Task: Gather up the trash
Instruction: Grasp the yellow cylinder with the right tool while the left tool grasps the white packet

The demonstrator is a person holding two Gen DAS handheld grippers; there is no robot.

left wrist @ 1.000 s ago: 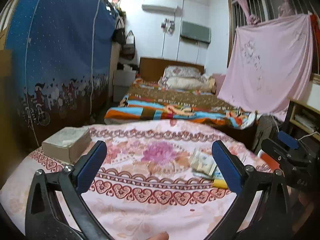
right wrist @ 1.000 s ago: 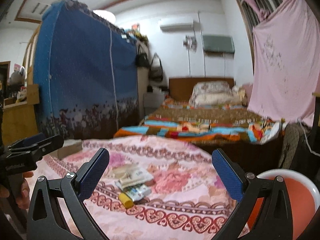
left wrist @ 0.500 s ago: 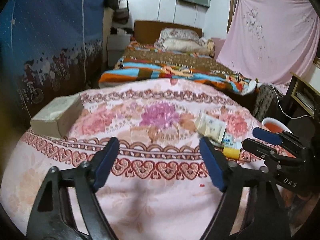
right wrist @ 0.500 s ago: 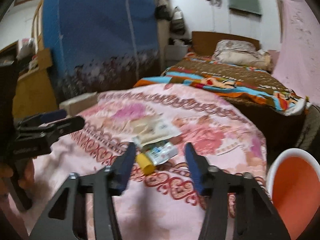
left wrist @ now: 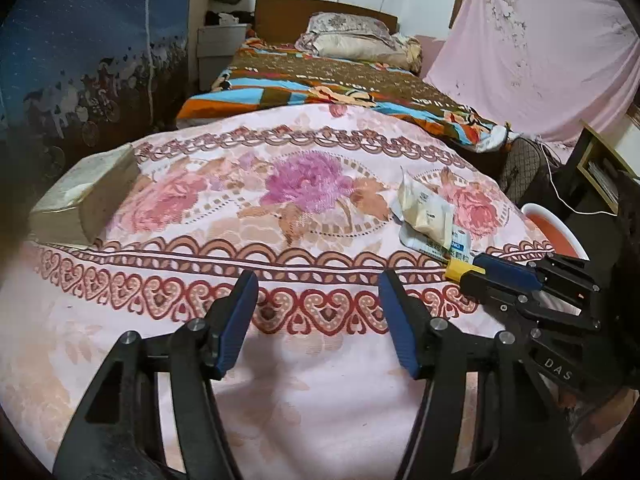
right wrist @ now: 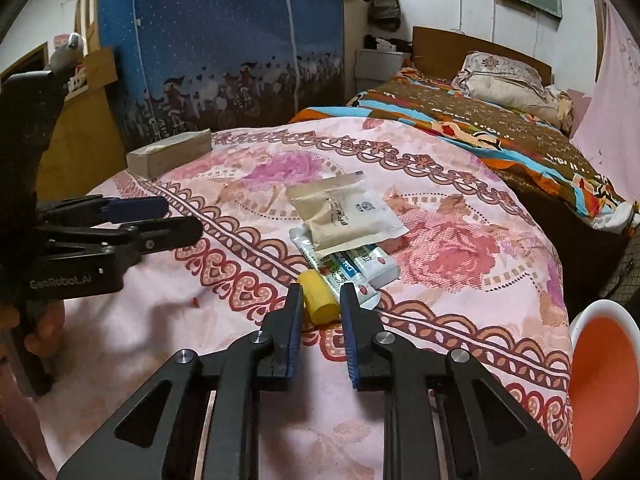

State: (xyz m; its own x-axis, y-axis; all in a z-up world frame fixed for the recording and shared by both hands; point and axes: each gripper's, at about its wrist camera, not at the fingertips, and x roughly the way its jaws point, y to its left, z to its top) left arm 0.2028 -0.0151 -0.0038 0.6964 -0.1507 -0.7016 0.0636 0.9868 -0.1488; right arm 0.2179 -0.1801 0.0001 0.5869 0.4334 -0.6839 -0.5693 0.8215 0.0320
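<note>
A small pile of trash lies on the pink floral tablecloth: a beige paper pouch, a white and blue toothpaste tube with a yellow cap. My right gripper has its fingers close on either side of the yellow cap, with small gaps showing. In the left wrist view the pouch and cap lie at the right, with the right gripper at the cap. My left gripper is open and empty over the tablecloth's near edge.
A grey tissue box sits at the table's far left, also in the right wrist view. An orange bin with a white rim stands beside the table at the right. A bed lies beyond the table.
Both grippers tilted down toward the table. My right gripper moved in on the toothpaste tube and narrowed around its yellow cap. My left gripper narrowed somewhat but stays open.
</note>
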